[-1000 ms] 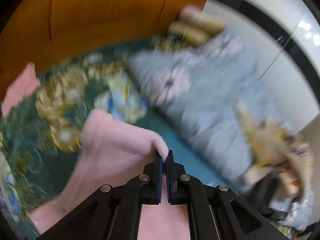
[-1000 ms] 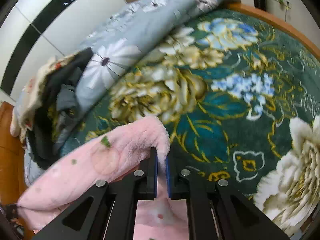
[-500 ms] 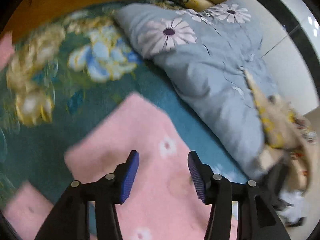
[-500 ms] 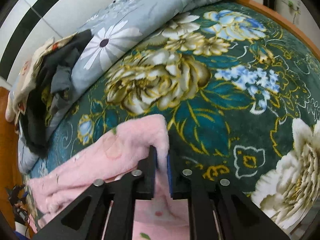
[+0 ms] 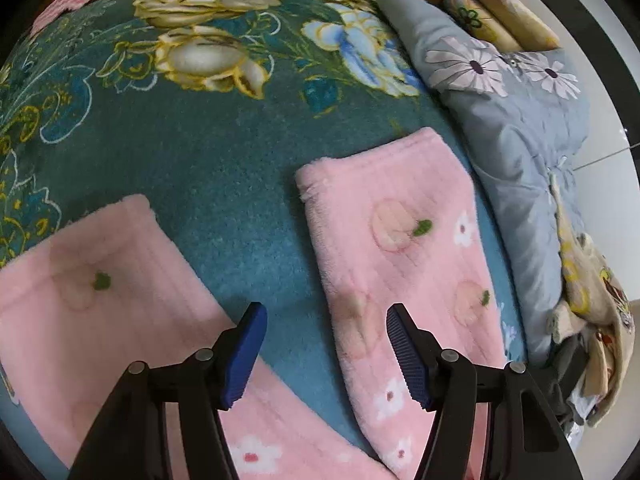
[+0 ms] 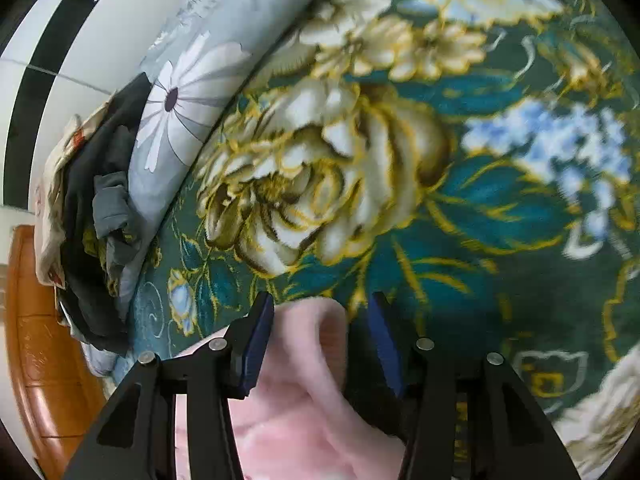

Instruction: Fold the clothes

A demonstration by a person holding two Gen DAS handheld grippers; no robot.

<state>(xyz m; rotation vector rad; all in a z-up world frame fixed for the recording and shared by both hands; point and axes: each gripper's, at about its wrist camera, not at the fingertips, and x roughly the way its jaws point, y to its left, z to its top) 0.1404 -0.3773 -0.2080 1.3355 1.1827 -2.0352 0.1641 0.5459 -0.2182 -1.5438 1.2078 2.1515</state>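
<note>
Left wrist view: left gripper (image 5: 325, 350) is hovering w/ fingers (image 5: 244, 354) spread wide apart, gripping nothing. Pink fleece garment (image 5: 396, 264) is lying flat on the green floral blanket (image 5: 224, 152) covering the bed, its two leg-like parts spreading apart toward the cam; one is sitting below the left finger, the other just beside the right finger. Grey daisy-print quilt (image 5: 516, 120) is lying along the right edge, w/ rolled pillows (image 5: 504, 20) beyond it & a heap of clothes (image 5: 592, 304) at its near end.

Right wrist view: right gripper (image 6: 320, 344) is also standing open, fingers apart; a cuff of the pink fleece garment (image 6: 316, 344) is sitting loosely btwn them, blurred. Whether it's touching either pad — can't tell. Quilt (image 6: 192, 92) & dark clothes (image 6: 92, 200) are lying upper left.
</note>
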